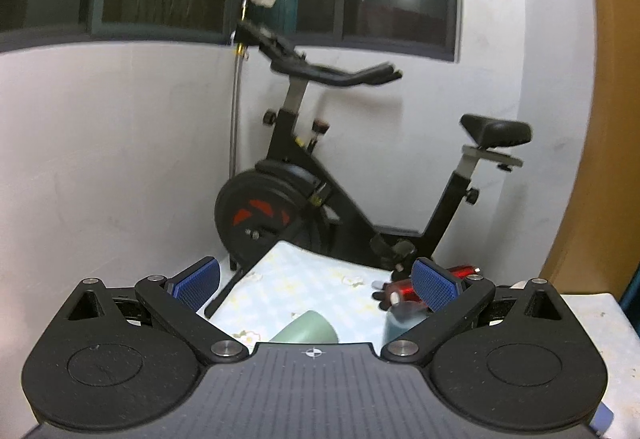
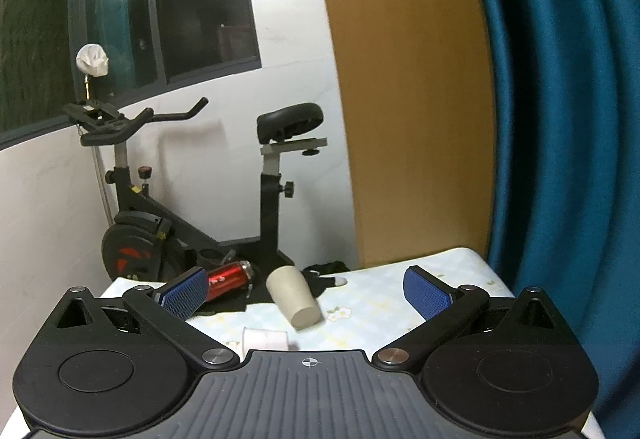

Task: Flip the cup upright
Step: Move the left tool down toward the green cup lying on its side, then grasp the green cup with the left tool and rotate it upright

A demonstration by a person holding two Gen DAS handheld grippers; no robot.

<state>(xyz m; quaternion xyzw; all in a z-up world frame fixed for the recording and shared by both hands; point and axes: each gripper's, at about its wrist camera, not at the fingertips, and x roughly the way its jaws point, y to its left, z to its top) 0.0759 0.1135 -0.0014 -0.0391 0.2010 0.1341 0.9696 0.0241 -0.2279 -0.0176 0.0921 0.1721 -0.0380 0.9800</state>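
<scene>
Beige paper cup (image 2: 295, 297) lies on its side on my pale floral tablecloth (image 2: 376, 303), long axis running away from me, flat base toward me and slightly right, mouth toward the far edge. Going left to right in my right view: a red metal bottle (image 2: 228, 279) lies on a black cloth (image 2: 256, 299) just left of the cup, and a small white plastic cup (image 2: 265, 339) lies nearer me. My right gripper (image 2: 306, 295) is spread wide, grasping nothing. My left gripper (image 1: 316, 285) is likewise spread and empty, above a pale green cup (image 1: 306, 329) on its side; a blue-green bottle (image 1: 400, 323) stands right of it.
</scene>
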